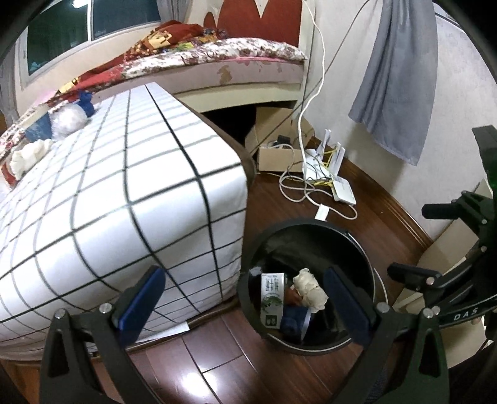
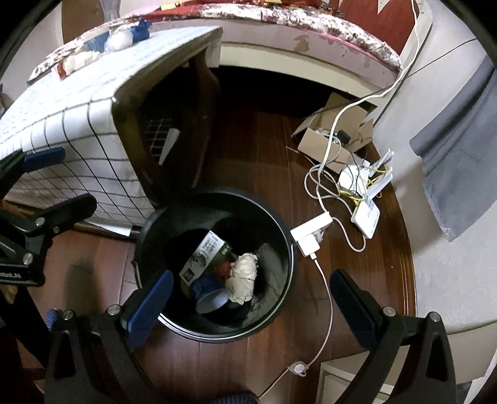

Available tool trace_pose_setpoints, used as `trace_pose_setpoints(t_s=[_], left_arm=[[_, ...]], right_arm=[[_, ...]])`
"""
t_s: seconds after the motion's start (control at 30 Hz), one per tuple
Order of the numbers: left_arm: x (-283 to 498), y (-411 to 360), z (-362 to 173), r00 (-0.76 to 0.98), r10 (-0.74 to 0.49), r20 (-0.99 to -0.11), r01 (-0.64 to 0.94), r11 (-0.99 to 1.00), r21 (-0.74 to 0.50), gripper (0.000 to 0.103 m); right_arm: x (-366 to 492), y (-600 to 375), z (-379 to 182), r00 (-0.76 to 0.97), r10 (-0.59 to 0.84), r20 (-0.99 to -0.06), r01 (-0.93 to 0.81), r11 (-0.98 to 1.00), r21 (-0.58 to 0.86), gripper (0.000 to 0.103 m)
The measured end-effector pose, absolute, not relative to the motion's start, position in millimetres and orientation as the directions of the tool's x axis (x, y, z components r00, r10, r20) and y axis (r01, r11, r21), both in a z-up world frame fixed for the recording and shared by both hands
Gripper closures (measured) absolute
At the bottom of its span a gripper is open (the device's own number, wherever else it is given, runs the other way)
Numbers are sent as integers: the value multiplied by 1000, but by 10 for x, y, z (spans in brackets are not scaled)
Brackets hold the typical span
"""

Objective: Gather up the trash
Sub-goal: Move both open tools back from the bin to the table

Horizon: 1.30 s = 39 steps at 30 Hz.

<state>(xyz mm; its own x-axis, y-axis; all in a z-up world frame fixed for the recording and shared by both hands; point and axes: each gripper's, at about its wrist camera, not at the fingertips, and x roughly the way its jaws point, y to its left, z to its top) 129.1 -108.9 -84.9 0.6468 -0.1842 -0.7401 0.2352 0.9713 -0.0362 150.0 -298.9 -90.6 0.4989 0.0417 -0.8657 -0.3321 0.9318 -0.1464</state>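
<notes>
A black round bin [image 1: 369, 258] [image 2: 281, 230] stands on the wood floor beside a table with a checked cloth [image 1: 124, 192] [image 2: 62, 105]. Inside lie a green-labelled can [image 1: 273, 298] [image 2: 206, 253], a crumpled white paper wad [image 1: 310, 290] [image 2: 243, 276] and a blue cup [image 2: 209, 295]. My left gripper [image 1: 245, 298] is open and empty above the bin's near side. My right gripper [image 2: 248, 298] is open and empty above the bin. On the table's far end lie a white wad [image 1: 70, 119] [image 2: 119, 40], a blue item [image 1: 87, 104] [image 2: 141, 29] and another white wad [image 1: 26, 155] [image 2: 80, 60].
White routers [image 1: 338, 183] [image 2: 366, 214], tangled cables [image 2: 326, 192] and a cardboard box [image 1: 279, 140] [image 2: 329, 136] lie on the floor by the wall. A bed with a floral cover [image 1: 217, 52] stands behind. A grey cloth [image 1: 400, 77] hangs on the wall.
</notes>
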Motion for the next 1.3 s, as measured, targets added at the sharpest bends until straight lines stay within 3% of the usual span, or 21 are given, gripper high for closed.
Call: trace_pose_setpoints(t_s=[0.8,1.3], left_arm=[[1253,-322,-260,760,-49,-648,89,996,29,1],[1415,1260,207,788,203,-581,-199,977,72,1]], right_arm=[[1601,-2262,-140,643,198,-740,-411,904,-115,1],[1914,-1480,143,650,345,-678,-459,888,12,1]])
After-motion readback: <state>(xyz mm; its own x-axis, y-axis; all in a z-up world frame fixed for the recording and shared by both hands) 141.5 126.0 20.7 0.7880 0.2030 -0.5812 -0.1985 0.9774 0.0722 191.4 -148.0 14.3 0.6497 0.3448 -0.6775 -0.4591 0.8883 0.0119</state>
